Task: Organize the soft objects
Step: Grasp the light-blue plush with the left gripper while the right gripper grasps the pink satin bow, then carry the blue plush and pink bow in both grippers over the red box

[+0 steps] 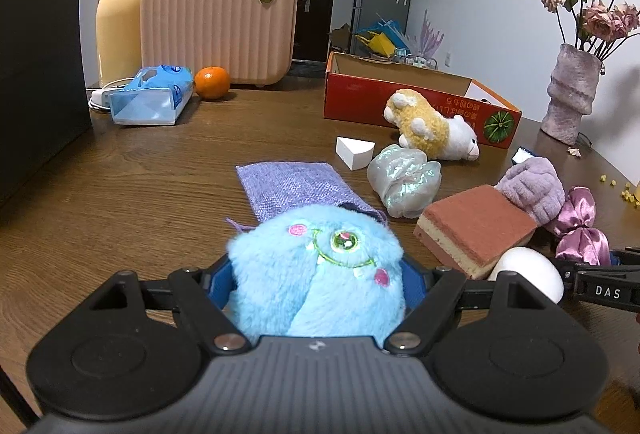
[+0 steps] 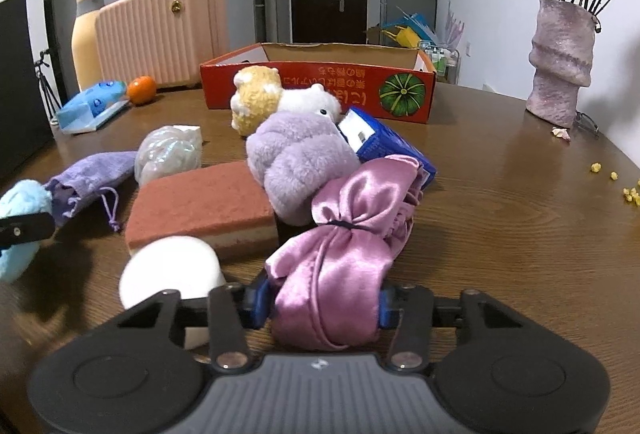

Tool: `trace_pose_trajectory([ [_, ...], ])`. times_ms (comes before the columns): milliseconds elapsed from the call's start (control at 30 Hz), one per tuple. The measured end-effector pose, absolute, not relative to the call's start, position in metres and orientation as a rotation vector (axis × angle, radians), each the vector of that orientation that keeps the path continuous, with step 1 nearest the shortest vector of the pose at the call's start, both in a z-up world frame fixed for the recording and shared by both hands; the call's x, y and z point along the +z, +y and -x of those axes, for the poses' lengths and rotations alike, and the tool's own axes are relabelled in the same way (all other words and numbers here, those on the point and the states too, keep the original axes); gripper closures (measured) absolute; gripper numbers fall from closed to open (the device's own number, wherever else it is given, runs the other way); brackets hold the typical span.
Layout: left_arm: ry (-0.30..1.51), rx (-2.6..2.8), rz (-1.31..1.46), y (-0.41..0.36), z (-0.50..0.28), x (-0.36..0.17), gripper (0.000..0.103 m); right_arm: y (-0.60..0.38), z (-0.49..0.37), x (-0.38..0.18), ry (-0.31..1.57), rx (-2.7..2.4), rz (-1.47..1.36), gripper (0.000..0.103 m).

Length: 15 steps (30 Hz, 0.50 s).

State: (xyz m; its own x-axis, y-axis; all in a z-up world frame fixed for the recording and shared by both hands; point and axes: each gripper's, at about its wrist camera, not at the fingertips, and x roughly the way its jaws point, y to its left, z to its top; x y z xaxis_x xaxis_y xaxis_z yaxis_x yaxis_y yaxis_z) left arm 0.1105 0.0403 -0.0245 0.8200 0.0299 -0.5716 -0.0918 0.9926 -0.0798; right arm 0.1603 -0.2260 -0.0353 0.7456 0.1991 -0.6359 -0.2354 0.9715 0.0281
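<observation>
My left gripper [image 1: 316, 274] is shut on a fluffy blue monster toy [image 1: 320, 254], which fills the space between its jaws just above the wooden table. My right gripper [image 2: 320, 304] is shut on a pink satin pouch [image 2: 340, 242], its blue pads pressing both sides. A white foam ball [image 2: 172, 270] lies just left of it. Behind are a pink sponge block [image 2: 200, 202], a lilac fluffy roll [image 2: 300, 162], a purple drawstring bag [image 1: 292, 186], an iridescent bundle [image 1: 404, 182] and an alpaca plush [image 1: 432, 126]. An open red carton [image 1: 360, 102] stands behind the alpaca.
A blue box [image 2: 392, 150] lies behind the lilac roll, a white wedge [image 1: 354, 150] near the bundle. At back left are a tissue pack [image 1: 148, 98], an orange [image 1: 212, 82], a pink case [image 1: 220, 26] and a flask [image 1: 120, 18]. A vase [image 2: 560, 62] stands at the right.
</observation>
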Motion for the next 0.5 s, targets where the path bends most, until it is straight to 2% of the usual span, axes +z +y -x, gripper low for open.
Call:
trace_pose_trajectory([
  [133, 0.600, 0.063, 0.108, 0.041, -0.110, -0.024, 0.023, -0.229, -0.158, -0.034, 0.679, 0.239, 0.040, 0.064],
  [500, 0.552, 0.059, 0.111, 0.041, -0.103, -0.018, 0.023, -0.235, -0.145, -0.027, 0.623, 0.234, 0.009, 0.067],
])
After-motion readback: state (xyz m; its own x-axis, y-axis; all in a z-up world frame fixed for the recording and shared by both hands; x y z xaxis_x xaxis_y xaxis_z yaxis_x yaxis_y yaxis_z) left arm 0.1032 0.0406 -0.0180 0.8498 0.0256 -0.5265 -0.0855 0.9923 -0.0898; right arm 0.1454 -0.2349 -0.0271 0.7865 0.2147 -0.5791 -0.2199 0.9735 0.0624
